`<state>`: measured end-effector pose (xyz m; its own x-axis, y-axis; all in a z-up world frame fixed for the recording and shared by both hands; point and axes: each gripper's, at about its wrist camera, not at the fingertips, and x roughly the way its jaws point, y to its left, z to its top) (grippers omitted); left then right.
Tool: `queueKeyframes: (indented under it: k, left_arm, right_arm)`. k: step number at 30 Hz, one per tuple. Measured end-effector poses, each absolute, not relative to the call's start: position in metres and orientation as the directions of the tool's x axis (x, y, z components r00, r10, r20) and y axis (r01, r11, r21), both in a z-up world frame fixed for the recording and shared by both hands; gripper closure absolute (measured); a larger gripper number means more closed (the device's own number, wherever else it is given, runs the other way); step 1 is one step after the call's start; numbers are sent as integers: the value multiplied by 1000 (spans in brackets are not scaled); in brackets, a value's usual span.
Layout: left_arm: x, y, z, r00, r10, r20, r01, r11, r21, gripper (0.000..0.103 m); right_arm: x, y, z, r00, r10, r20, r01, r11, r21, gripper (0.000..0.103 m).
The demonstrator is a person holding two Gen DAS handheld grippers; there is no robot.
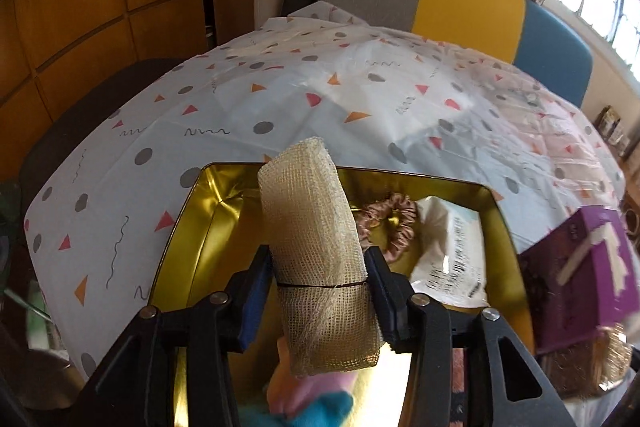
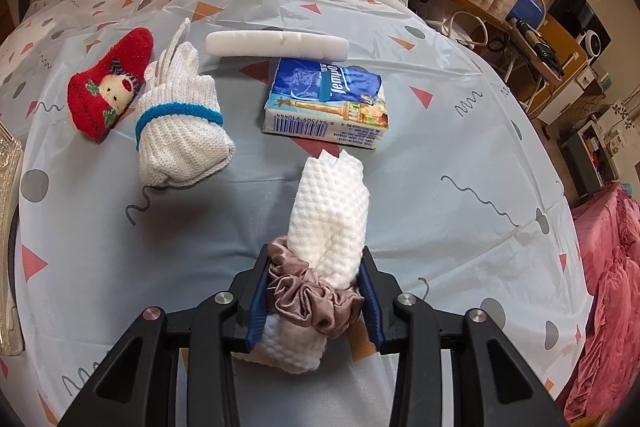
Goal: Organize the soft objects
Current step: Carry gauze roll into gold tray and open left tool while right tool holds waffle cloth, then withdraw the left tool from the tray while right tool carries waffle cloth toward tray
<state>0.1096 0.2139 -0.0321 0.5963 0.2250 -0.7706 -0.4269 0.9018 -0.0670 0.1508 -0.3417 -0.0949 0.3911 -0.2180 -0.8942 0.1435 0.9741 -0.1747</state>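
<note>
The beige gauze roll (image 1: 316, 251) is hanging over the gold tin (image 1: 200, 227), sitting between the left gripper (image 1: 316, 283)'s partly parted fingers. The right gripper (image 2: 316, 301) is clamping narrowly on the scrunchie-banded white cloth roll (image 2: 332, 223) above the tablecloth (image 2: 440, 131).

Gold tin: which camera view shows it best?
The left wrist view: the gold tin lies open below the left gripper, with a pink scrunchie and a white packet inside. The right wrist view shows nothing clearly identifiable as the tin.
</note>
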Motion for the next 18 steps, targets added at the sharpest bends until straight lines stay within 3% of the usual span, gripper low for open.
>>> queueKeyframes:
  k: [5,10,18]
  left_arm:
    - [105,204,-31,617,231,-752,-420,905,-67,51]
    - [90,186,-20,658,229,-718,-393,917,-67,42]
    - [60,161,-3,709,188,-680,-334,938,-89,42]
  right_arm:
    - [150,-340,-95,392,-224,-892,142,973,-182,64]
    - [150,-340,-95,392,-226,-892,142,973,-184,64]
    - [150,-338,-95,392,-233,-890,141,971,-192,64]
